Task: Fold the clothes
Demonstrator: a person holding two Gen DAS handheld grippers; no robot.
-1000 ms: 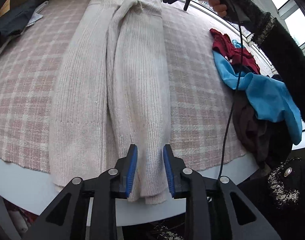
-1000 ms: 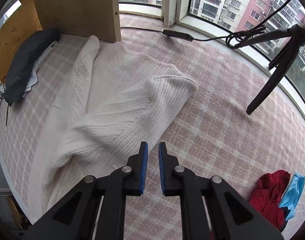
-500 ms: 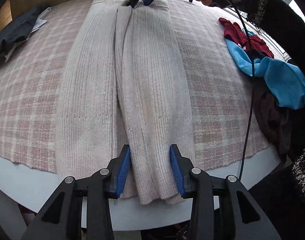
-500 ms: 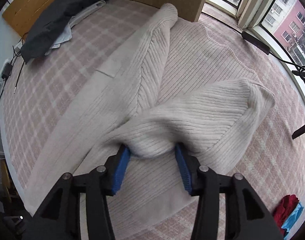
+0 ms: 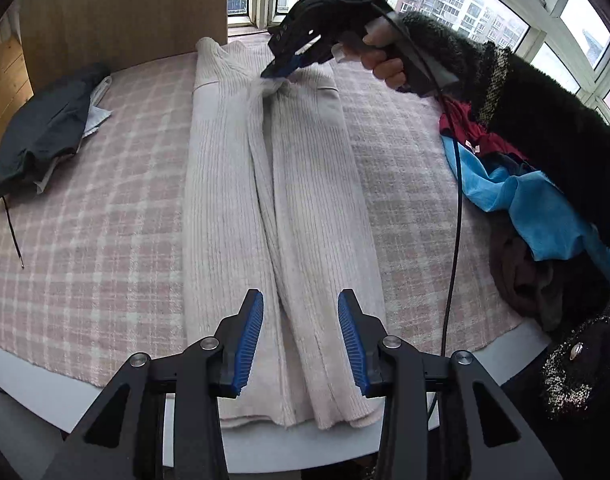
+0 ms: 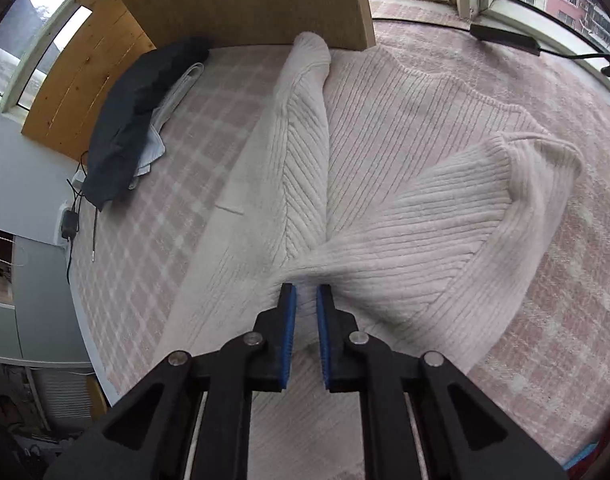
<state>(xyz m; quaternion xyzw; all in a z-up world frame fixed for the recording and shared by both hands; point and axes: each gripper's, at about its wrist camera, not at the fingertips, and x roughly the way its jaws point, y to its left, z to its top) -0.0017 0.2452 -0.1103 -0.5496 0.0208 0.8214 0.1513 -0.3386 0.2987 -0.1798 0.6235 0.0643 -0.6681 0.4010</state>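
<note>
A cream ribbed sweater point(image 5: 225, 200) lies lengthwise on the pink plaid table cover point(image 5: 85, 240), its sides folded toward the middle. My left gripper point(image 5: 301, 336) hangs open above the sweater's near hem, its blue pads astride the right folded strip. At the far end, my right gripper point(image 5: 281, 74), held by a hand in a dark fuzzy sleeve, pinches a bunch of the sweater. In the right wrist view the right gripper point(image 6: 303, 300) is shut on a gathered fold of the sweater point(image 6: 425, 220), lifting it slightly.
A dark garment over a pale one point(image 5: 45, 136) lies at the far left. A heap of red, blue and brown clothes point(image 5: 525, 200) sits at the right edge. A wooden board point(image 5: 117, 12) and windows stand behind. A black cable point(image 5: 455, 220) hangs from the right gripper.
My right gripper came down on the sweater's far fold and shut on it. My left gripper opened wider and moved in over the near hem.
</note>
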